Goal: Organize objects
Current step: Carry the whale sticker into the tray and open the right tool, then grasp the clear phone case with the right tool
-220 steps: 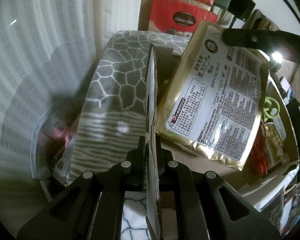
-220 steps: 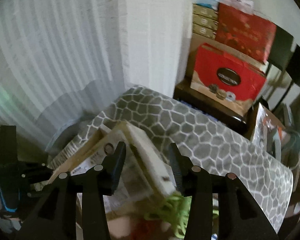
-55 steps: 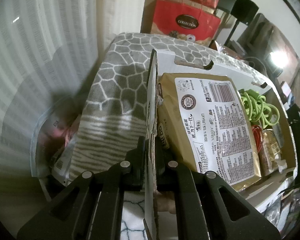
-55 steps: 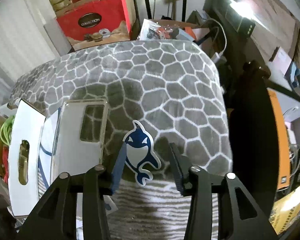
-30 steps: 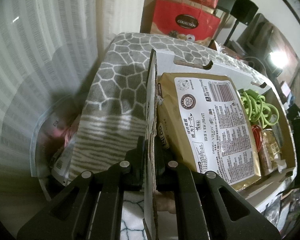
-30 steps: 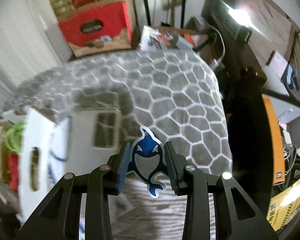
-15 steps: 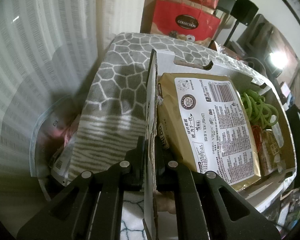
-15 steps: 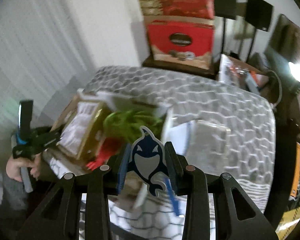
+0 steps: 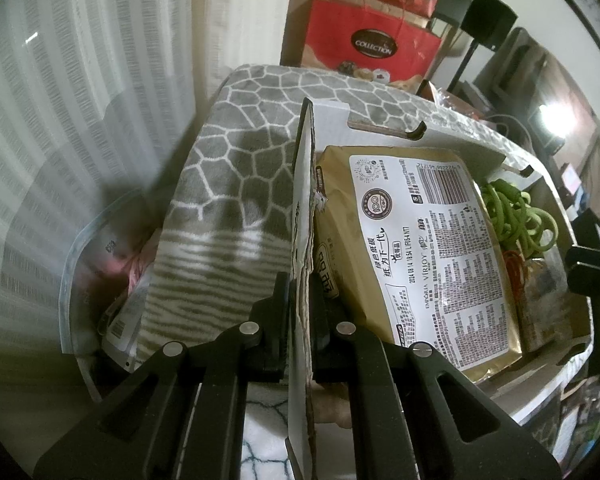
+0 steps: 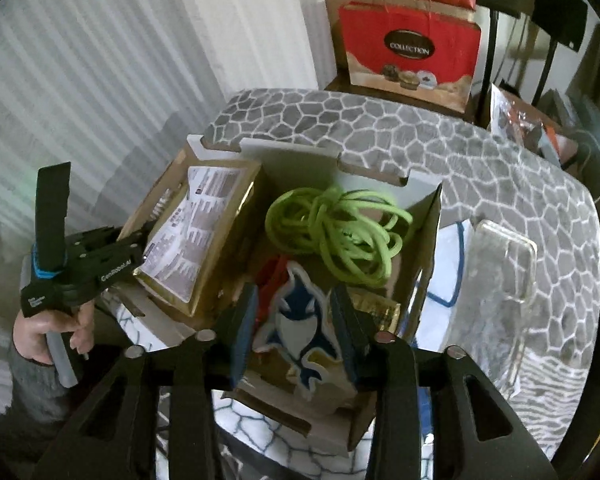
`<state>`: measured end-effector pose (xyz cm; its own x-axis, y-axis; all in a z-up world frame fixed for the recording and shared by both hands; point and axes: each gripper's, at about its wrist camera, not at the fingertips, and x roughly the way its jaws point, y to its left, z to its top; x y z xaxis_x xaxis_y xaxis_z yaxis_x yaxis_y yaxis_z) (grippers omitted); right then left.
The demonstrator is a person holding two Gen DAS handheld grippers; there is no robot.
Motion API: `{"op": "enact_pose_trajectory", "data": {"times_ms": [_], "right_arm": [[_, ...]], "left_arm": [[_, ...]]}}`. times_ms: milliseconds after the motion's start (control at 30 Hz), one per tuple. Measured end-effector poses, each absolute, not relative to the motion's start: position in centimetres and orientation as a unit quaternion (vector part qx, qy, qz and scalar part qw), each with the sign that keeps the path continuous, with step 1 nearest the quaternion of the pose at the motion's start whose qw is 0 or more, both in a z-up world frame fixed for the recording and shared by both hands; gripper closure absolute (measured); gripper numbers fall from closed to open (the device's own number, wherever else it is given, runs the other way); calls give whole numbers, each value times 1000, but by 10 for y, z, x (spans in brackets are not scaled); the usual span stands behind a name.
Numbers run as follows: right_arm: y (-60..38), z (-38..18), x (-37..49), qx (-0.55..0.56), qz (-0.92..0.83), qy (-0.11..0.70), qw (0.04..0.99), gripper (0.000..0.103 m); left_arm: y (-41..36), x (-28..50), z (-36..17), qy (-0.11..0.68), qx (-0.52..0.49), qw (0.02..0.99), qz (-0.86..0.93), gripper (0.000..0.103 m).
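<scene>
An open cardboard box sits on a grey honeycomb-patterned cloth. My left gripper is shut on the box's left wall; it shows at the left in the right wrist view. In the box lie a gold packet, a coiled green cord and something red. My right gripper is over the box. A blue and white whale-shaped sticker lies between its fingers, which stand wide apart from it.
A clear plastic case lies on the cloth right of the box. A red gift bag stands behind the table. White curtains hang at the left. A plastic bin with packets sits below the table's left edge.
My right gripper carried the whale sticker from the cloth at the right over to the box, and its fingers have now spread apart. My left gripper has kept hold of the box wall.
</scene>
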<state>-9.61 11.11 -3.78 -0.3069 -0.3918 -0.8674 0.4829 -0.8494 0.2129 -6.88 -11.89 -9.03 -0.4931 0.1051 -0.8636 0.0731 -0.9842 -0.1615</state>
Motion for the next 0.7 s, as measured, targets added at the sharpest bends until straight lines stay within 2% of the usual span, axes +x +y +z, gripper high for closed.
{"op": "enact_pose_trajectory", "data": {"times_ms": [200, 400, 500, 567, 700], "right_arm": [[133, -21, -98, 504, -823, 26, 260, 58], [183, -6, -113, 491, -847, 5, 203, 54], [208, -11, -122, 495, -853, 1, 168, 51], [223, -18, -127, 500, -854, -3, 142, 44], [248, -33, -134, 509, -854, -19, 107, 41]], "left_arm": [[-119, -69, -90, -88, -503, 9, 860, 97], [-117, -69, -90, -87, -503, 8, 860, 97], [-119, -69, -90, -88, -503, 9, 860, 97], [-119, -69, -90, -89, -503, 9, 860, 97], [-119, -69, -90, -88, -503, 8, 859, 97]]}}
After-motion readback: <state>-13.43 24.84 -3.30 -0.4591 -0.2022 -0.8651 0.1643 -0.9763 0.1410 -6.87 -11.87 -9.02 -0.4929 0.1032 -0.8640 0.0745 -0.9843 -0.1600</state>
